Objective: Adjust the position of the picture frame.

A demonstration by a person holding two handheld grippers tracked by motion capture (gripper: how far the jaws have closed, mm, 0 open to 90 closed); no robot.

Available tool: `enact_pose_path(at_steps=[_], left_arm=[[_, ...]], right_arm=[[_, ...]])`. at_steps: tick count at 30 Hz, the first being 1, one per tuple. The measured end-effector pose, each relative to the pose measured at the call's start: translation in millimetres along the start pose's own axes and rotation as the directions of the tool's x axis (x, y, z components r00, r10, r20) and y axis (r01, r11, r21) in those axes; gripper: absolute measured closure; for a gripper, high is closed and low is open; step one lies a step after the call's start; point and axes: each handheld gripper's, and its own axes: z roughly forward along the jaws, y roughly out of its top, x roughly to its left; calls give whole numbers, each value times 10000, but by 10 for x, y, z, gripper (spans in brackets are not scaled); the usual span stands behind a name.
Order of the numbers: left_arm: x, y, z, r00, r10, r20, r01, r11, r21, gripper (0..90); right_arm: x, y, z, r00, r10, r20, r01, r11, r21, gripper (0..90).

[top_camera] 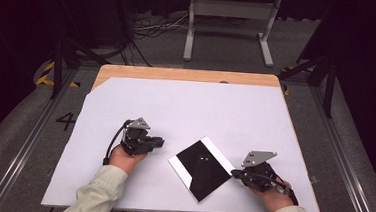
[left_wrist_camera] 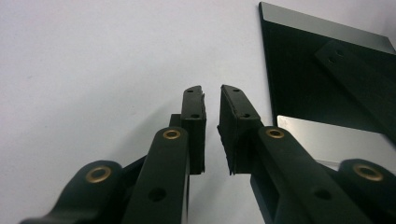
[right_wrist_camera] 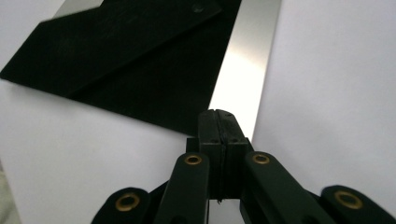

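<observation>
Right gripper view looks along the right hand-held gripper [right_wrist_camera: 218, 114], and its two black jaws are pressed flat together with nothing between them. Their tips sit at the near edge of a flat black card [right_wrist_camera: 140, 60] with a shiny silver strip [right_wrist_camera: 245, 65] down one side. I cannot tell if the tips touch the strip or just hang over it.

The left hand-held gripper [left_wrist_camera: 212, 100] has its jaws a little apart, a narrow gap, and nothing is in the gap. It rests on the white sheet [left_wrist_camera: 93, 70], with the card's corner just to its right.

From the high view, the card [top_camera: 202, 168] lies slanted on the near middle of the table [top_camera: 188, 75], between the left hand-held gripper [top_camera: 159, 143] and the right hand-held gripper [top_camera: 233, 173].

What could go wrong? The card looks thin and lies flat, so closed jaws may just push it along the smooth sheet and not lift it. A push from the right could spin it or slide it toward the left hand-held gripper. The narrow left jaws could slip off the edge if they try to pinch it (thin flat things are hard to grab). A hard poke might bend a corner.

Some things are hard to see. The card seems to have a folded black flap with two tiny holes, but what it really is stays unclear. The card's underside is hidden. The person's arms are cut off at the bottom of the high view.
</observation>
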Motion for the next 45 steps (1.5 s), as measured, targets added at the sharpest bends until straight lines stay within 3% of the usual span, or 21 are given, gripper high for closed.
enact_pose_path(at_steps=[6,12,21,29,34,35,37,41,42,44,45], left_arm=[[12,-4,-6,10000,-36,-16,36,10000,-19,810],[7,-5,-7,9999,-112,69,112,9999,-21,817],[6,-3,-12,9998,-165,128,164,9998,71,839],[-75,-85,-9,9996,-235,185,217,9958,891,894],[-149,-80,6,9998,-68,175,45,9919,1268,899],[-162,-83,12,9998,-32,216,1,9899,1420,900],[-177,-85,44,9995,201,264,-243,9849,1713,900],[-185,-78,57,9987,122,497,-209,9836,1791,900],[-194,-82,87,9952,-135,968,-45,9832,1826,900],[-187,-78,90,9944,-196,1042,0,9826,1855,900],[-183,-75,92,9937,-264,1089,52,9817,1903,900]], right_arm=[[65,-3,31,9997,-53,227,45,9994,346,899],[84,15,51,9997,-212,118,208,9992,347,899],[24,100,140,9974,-46,716,30,9997,230,900],[-183,288,330,9938,367,1054,-355,9993,-133,900],[-230,332,375,9915,522,1192,-471,9979,-447,899],[-250,282,296,9906,896,1037,-797,9922,-957,898],[-282,247,196,9893,1095,962,-982,9884,-1157,898],[-361,150,-64,9812,1579,1112,-1377,9757,-1707,898],[-381,121,-120,9784,1664,1224,-1432,9734,-1789,898],[-394,104,-148,9767,1744,1248,-1497,9711,-1858,898],[-435,58,-214,9719,1976,1281,-1700,9651,-1994,898]])
